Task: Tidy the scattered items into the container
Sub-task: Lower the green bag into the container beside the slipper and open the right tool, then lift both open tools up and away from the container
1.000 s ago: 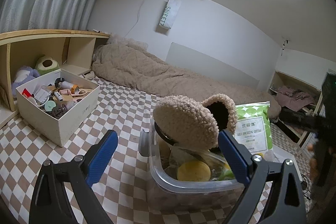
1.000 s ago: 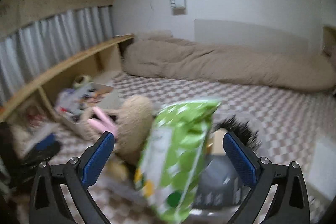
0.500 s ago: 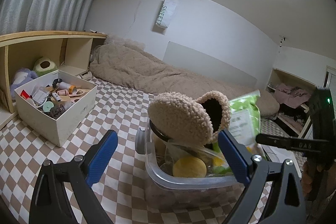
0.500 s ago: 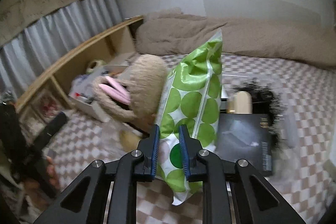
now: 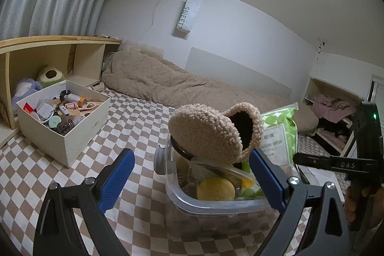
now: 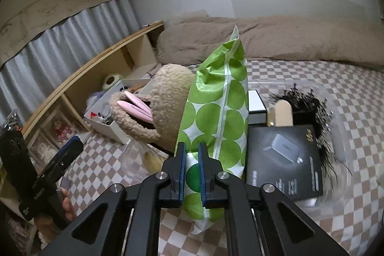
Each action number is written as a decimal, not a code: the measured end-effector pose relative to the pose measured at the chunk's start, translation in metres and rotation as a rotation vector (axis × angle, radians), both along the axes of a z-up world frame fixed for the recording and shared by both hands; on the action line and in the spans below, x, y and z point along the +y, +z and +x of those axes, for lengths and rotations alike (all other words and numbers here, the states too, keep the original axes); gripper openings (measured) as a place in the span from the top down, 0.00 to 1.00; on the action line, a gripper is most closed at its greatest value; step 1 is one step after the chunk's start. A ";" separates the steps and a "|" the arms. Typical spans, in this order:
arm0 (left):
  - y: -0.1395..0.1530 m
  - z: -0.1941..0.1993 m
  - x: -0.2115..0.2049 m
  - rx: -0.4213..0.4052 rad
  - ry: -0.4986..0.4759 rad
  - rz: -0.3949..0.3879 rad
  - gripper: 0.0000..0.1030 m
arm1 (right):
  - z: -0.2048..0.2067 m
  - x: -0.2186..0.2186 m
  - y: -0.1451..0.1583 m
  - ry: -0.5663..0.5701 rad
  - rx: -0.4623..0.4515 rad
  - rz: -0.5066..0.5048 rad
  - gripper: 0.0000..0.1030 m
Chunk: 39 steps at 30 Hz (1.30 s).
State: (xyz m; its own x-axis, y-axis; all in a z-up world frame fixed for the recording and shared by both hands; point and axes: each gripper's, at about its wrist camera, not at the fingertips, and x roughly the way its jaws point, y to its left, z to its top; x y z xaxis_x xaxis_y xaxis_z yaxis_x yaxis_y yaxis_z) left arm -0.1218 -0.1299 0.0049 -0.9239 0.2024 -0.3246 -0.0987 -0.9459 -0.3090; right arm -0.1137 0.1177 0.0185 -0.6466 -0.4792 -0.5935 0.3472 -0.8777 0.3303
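Note:
A clear plastic container (image 5: 182,198) stands on the checkered bed. A tan fleece pouch (image 5: 206,133) leans out of its top, above a yellow round item (image 5: 216,188). My right gripper (image 6: 192,172) is shut on a green polka-dot cotton pack (image 6: 220,97) and holds it upright beside the pouch (image 6: 165,100). The pack also shows in the left wrist view (image 5: 280,133), at the container's far right side. My left gripper (image 5: 192,174) is open and empty, just in front of the container.
A white box (image 5: 79,133) full of small items stands at the left by a wooden shelf (image 5: 48,44). A black box (image 6: 285,157), a black feathery item (image 6: 312,107) and a beige bottle (image 6: 283,114) lie right of the pack. A beige duvet (image 5: 168,83) lies behind.
My right gripper has shut on the green pack, stood it upright and brought it against the container beside the pouch. My left gripper has stayed open in place.

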 end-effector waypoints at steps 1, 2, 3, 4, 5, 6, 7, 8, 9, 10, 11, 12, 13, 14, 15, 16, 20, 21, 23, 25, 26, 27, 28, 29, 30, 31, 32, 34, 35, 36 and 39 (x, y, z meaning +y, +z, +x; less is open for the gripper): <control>0.000 0.000 -0.001 0.001 -0.005 0.010 0.04 | 0.001 0.002 -0.001 -0.003 -0.001 -0.013 0.92; 0.000 0.001 -0.002 0.001 -0.008 0.019 0.01 | 0.003 0.003 -0.001 -0.006 0.001 -0.024 0.92; 0.001 0.002 -0.002 0.003 -0.007 0.023 0.00 | 0.006 0.003 -0.001 -0.007 0.011 -0.034 0.92; 0.002 0.003 -0.003 0.004 -0.002 0.019 0.00 | 0.010 0.003 0.000 -0.007 0.023 -0.040 0.92; 0.003 0.003 -0.002 0.002 0.005 0.009 0.00 | 0.014 0.001 0.002 -0.005 0.040 -0.046 0.92; 0.004 0.004 -0.002 0.000 0.014 -0.001 0.00 | 0.018 0.000 0.004 0.000 0.055 -0.052 0.92; 0.004 0.004 -0.001 -0.005 0.019 -0.011 0.00 | 0.021 -0.001 0.006 0.002 0.070 -0.055 0.92; 0.005 0.005 0.000 -0.014 0.018 -0.026 0.00 | 0.027 -0.002 0.010 0.000 0.090 -0.055 0.92; 0.006 0.005 0.002 -0.016 0.016 -0.041 0.00 | 0.030 -0.004 0.013 -0.007 0.108 -0.051 0.89; 0.007 0.007 0.004 -0.011 0.017 -0.057 0.00 | 0.033 -0.004 0.016 -0.022 0.126 -0.042 0.89; 0.008 0.008 0.005 -0.002 0.019 -0.070 0.00 | 0.038 -0.005 0.019 -0.039 0.148 -0.026 0.89; 0.009 0.011 0.008 0.010 0.018 -0.084 0.00 | 0.042 -0.006 0.021 -0.043 0.165 -0.011 0.87; 0.010 0.013 0.010 0.022 0.012 -0.093 0.00 | 0.046 -0.007 0.023 -0.043 0.184 0.002 0.75; 0.011 0.015 0.012 0.029 0.006 -0.097 0.00 | 0.050 -0.007 0.024 -0.048 0.201 0.014 0.58; 0.013 0.017 0.014 0.035 0.000 -0.102 0.00 | 0.054 -0.008 0.024 -0.056 0.219 0.031 0.06; 0.014 0.019 0.016 0.041 -0.006 -0.107 0.00 | 0.058 -0.008 0.024 -0.060 0.243 0.040 0.00; 0.021 0.026 0.025 0.055 -0.020 -0.123 0.00 | 0.068 -0.009 0.023 -0.069 0.298 0.077 0.00; 0.022 0.028 0.027 0.054 -0.021 -0.124 0.00 | 0.071 -0.009 0.023 -0.075 0.312 0.079 0.00; 0.025 0.032 0.031 0.057 -0.024 -0.128 0.00 | 0.076 -0.007 0.025 -0.085 0.331 0.082 0.00; 0.027 0.035 0.036 0.058 -0.029 -0.134 0.00 | 0.083 -0.005 0.026 -0.098 0.349 0.089 0.00; 0.028 0.037 0.038 0.060 -0.033 -0.138 0.00 | 0.087 -0.003 0.027 -0.106 0.362 0.094 0.00; 0.029 0.039 0.040 0.063 -0.036 -0.142 0.00 | 0.092 -0.002 0.028 -0.113 0.372 0.099 0.00; 0.031 0.041 0.042 0.066 -0.038 -0.143 0.00 | 0.096 -0.001 0.029 -0.120 0.381 0.103 0.00; 0.032 0.043 0.044 0.070 -0.039 -0.144 0.00 | 0.099 0.001 0.029 -0.123 0.387 0.107 0.00; 0.033 0.044 0.045 0.072 -0.037 -0.145 0.00 | 0.103 0.003 0.031 -0.129 0.398 0.113 0.00; 0.033 0.046 0.047 0.073 -0.033 -0.149 0.00 | 0.106 0.005 0.031 -0.139 0.407 0.121 0.00; 0.034 0.048 0.048 0.075 -0.029 -0.154 0.00 | 0.109 0.007 0.031 -0.150 0.414 0.129 0.00; 0.035 0.051 0.051 0.076 -0.026 -0.161 0.00 | 0.115 0.012 0.032 -0.175 0.431 0.145 0.00; 0.036 0.052 0.052 0.077 -0.025 -0.163 0.00 | 0.118 0.015 0.031 -0.185 0.437 0.150 0.00; 0.036 0.054 0.053 0.078 -0.023 -0.165 0.00 | 0.120 0.017 0.032 -0.192 0.441 0.154 0.00; 0.038 0.057 0.057 0.084 -0.018 -0.181 0.00 | 0.126 0.023 0.030 -0.206 0.447 0.178 0.00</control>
